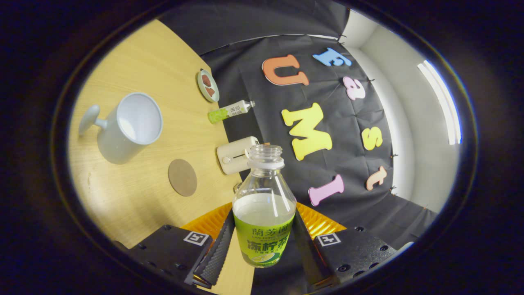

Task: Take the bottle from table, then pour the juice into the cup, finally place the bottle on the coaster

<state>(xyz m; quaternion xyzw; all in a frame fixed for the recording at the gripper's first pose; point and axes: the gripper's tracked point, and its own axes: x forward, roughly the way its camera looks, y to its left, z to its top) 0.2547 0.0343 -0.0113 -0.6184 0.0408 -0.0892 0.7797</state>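
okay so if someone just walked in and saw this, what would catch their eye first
First, the open bottle, held between the gripper's two fingers, juice still inside. Beyond it on the wooden table is a pale cup with a round brown coaster beside it.

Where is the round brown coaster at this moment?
In the gripper view, the round brown coaster lies flat on the wooden table, beyond the fingers, between the white mug and the clear juice bottle held in the gripper.

Gripper [264,246] tilted sideways, fingers [217,250] clamped on bottle [264,213]
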